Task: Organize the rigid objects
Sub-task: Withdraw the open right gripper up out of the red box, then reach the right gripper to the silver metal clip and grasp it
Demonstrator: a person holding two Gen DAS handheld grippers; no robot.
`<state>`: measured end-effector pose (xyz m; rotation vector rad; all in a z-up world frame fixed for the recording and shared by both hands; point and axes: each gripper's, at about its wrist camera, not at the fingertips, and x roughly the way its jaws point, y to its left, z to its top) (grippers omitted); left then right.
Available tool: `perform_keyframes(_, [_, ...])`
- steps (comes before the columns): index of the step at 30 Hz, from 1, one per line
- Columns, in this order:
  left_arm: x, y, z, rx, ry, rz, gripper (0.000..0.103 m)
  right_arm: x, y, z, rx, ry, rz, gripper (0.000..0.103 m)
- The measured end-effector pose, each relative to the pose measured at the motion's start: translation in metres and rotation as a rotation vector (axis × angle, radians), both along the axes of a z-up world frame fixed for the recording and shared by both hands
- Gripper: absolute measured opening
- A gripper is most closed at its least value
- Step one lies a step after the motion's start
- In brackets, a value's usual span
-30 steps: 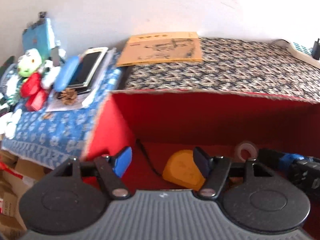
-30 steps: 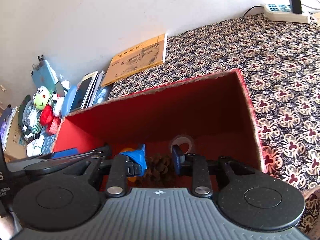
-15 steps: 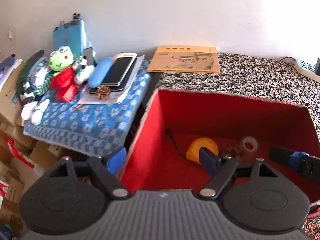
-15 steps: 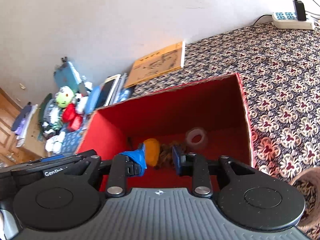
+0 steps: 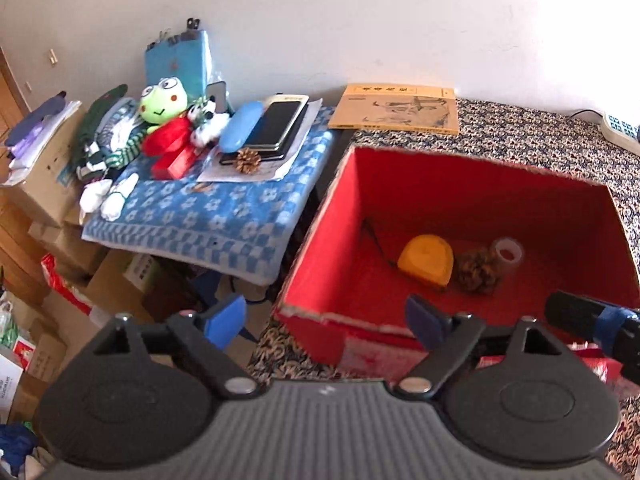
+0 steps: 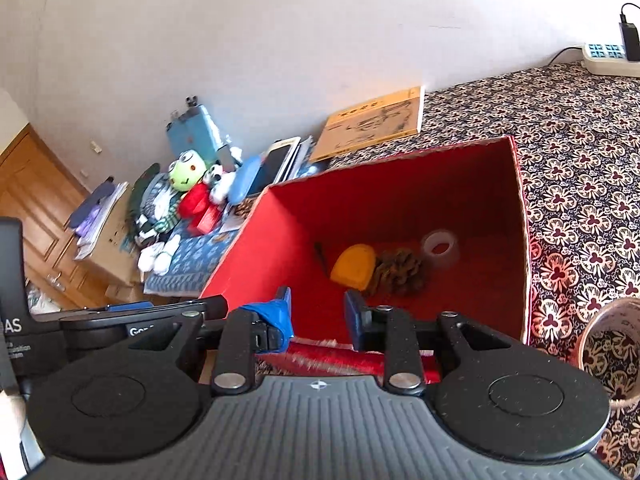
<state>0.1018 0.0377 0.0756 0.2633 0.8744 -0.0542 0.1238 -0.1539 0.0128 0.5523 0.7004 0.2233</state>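
Both claws hang empty, the left claw [image 5: 325, 320] spread wide, the right claw [image 6: 319, 309] slightly parted. Ahead of them, an open red cardboard box [image 6: 400, 184] holds a yellow rounded tape measure [image 6: 354, 265], a brown pine cone [image 6: 400, 267] and a clear tape roll [image 6: 440, 245].

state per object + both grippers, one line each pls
red box: open, no lid
yellow tape measure: lying in the box
pine cone: in the box, against the tape measure
tape roll: in the box, tilted
second pine cone: out, on the side table
left gripper: open, empty
right gripper: open, empty
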Motion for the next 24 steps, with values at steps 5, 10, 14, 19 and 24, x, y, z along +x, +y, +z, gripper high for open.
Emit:
perform_keyframes(5, [-0.015, 0.008, -0.003, 0.006, 0.017, 0.024, 0.087, -0.013, 0.006, 0.0, 0.009, -0.001, 0.039, 0.011])
perform_keyframes(10, [-0.029, 0.014, -0.007, 0.005, 0.033, 0.043, 0.087, -0.022, 0.014, -0.005, 0.015, 0.014, 0.084, 0.011])
perform_keyframes(14, [-0.037, 0.02, -0.013, 0.007, 0.05, 0.061, 0.087, -0.029, 0.022, -0.011, 0.009, 0.035, 0.113, 0.011])
perform_keyframes(19, [-0.048, 0.025, -0.023, 0.015, 0.077, 0.077, 0.087, -0.037, 0.029, -0.022, 0.038, 0.079, 0.136, 0.011])
perform_keyframes(24, [-0.056, 0.031, -0.032, 0.013, 0.096, 0.085, 0.087, -0.043, 0.036, -0.033, 0.052, 0.12, 0.154, 0.012])
